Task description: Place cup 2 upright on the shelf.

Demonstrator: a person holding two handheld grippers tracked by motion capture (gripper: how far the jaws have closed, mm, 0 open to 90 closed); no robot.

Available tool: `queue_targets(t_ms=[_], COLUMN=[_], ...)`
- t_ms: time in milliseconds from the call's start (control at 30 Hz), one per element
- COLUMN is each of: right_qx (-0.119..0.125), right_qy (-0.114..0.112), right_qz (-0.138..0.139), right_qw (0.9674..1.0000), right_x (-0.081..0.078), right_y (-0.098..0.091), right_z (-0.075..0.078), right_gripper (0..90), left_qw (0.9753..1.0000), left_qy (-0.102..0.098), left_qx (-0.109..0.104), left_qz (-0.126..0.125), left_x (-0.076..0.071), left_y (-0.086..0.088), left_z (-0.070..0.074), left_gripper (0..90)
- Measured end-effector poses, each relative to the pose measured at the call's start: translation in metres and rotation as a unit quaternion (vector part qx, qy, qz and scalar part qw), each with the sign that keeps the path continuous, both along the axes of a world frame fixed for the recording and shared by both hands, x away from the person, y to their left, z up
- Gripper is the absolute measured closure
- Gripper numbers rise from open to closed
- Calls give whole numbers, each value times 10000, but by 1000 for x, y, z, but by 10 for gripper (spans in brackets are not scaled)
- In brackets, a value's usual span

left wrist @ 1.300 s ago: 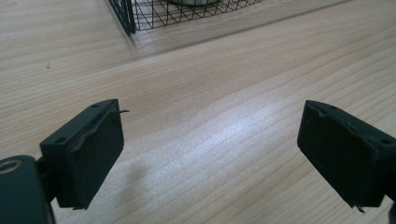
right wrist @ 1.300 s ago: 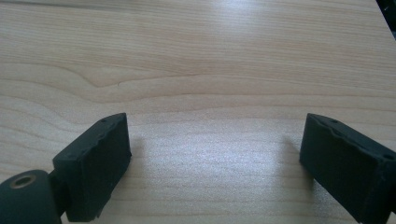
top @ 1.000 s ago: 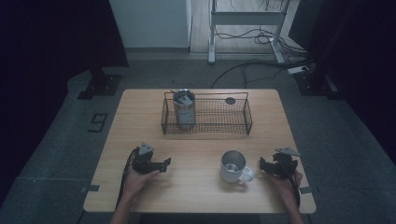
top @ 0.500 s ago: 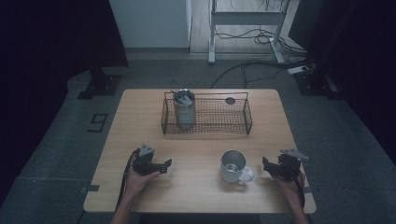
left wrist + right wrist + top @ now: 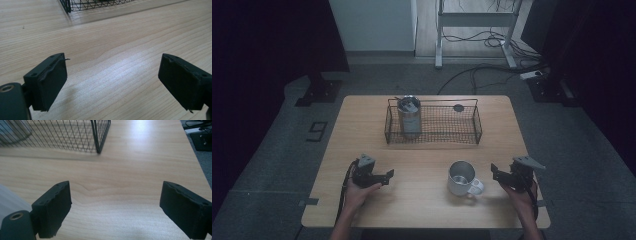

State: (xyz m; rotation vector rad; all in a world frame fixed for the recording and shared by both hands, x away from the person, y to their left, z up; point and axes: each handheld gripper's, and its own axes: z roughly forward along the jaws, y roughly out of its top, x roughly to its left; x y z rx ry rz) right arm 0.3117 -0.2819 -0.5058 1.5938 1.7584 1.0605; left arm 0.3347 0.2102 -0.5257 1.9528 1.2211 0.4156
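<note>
A steel mug (image 5: 460, 177) stands on the wooden table (image 5: 422, 205), its handle turned toward my right gripper (image 5: 494, 172). That gripper hovers just to the right of the mug, open, with nothing between its jaws (image 5: 115, 186). The mug's pale side (image 5: 7, 200) shows blurred at the left edge of the right gripper view. My left gripper (image 5: 388, 175) rests at the front left, open over bare wood (image 5: 113, 60); its jaws have just been closing a little with nothing between them. A steel tumbler (image 5: 409, 117) stands upright in the left end of a black wire basket (image 5: 437, 139).
The basket sits at the table's far middle, with a small black disc (image 5: 458, 107) at its back right. Its near corner shows in the left gripper view (image 5: 82, 5) and in the right gripper view (image 5: 100, 137). Cables and a metal frame (image 5: 477, 20) lie on the floor beyond.
My right gripper has lifted slightly by the table's right edge. The left hand, the mug and the basket have stayed where they were.
</note>
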Motion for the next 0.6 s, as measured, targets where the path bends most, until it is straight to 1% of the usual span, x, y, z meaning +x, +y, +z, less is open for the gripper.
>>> queue_targets(t_ms=[67,167,233,300,367,533,600], right_qx=[109,175,176,201,281,403,395], right_qy=[-37,-116,-140,-194,-279,-365,-398], right_qz=[9,12,39,79,138,258,344], right_qw=[9999,9998,9997,9996,9991,9982,9978], right_x=[0,0,0,0,-2,-6,-9], right_y=[0,3,5,8,11,17,20], right_z=[5,13,18,24,29,34,36], right_gripper=[105,108,109,109,112,114,114], left_qw=[9999,9998,9998,9997,9997,9997,9997], left_qy=[-41,-58,-65,-60,-47,-28,-19], left_qx=[90,134,169,187,196,170,185], left_qz=[-33,-94,-126,-152,-163,-157,-167], left_x=[-1,-2,-2,-3,-3,-3,-3], left_y=[-4,-9,-11,-12,-12,-12,-12], left_z=[1,2,1,1,1,0,0], left_gripper=[87,87,87,87,87,87,87])
